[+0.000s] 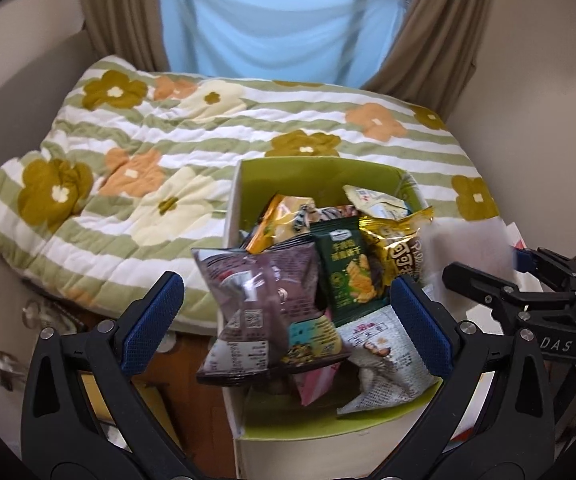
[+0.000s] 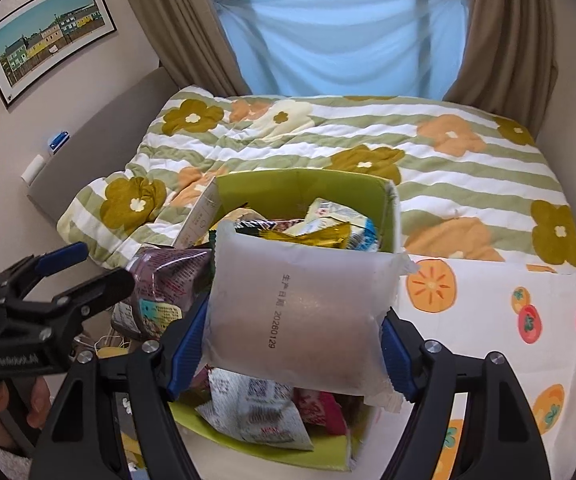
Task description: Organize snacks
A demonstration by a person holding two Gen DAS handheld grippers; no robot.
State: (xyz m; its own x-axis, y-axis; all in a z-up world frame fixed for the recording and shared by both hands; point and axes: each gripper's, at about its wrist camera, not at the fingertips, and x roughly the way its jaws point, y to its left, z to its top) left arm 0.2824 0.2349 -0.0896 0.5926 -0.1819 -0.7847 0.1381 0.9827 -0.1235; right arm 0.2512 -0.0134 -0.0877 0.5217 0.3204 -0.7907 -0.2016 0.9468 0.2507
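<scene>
A green-lined cardboard box point(image 1: 312, 168) point(image 2: 300, 188) is heaped with snack packets, among them a dark green one point(image 1: 346, 268) and a gold one point(image 1: 396, 240). A purple packet point(image 1: 260, 304) point(image 2: 168, 276) lies tilted over the box's left rim. My left gripper point(image 1: 286, 312) point(image 2: 88, 268) stands wide open above it, and neither pad touches it. My right gripper point(image 2: 294, 350) point(image 1: 484, 264) is shut on a frosted white packet point(image 2: 300, 312) point(image 1: 468, 244) with a printed date. It holds that packet just above the box's near right part.
The box stands on a white cloth with fruit prints point(image 2: 488, 320). Behind it lies a bed with a striped floral quilt point(image 1: 168, 152). Brown curtains and a blue sheet hang at the window. Clutter lies on the floor point(image 1: 48, 320) left of the box. A hand point(image 2: 36, 404) grips the left tool.
</scene>
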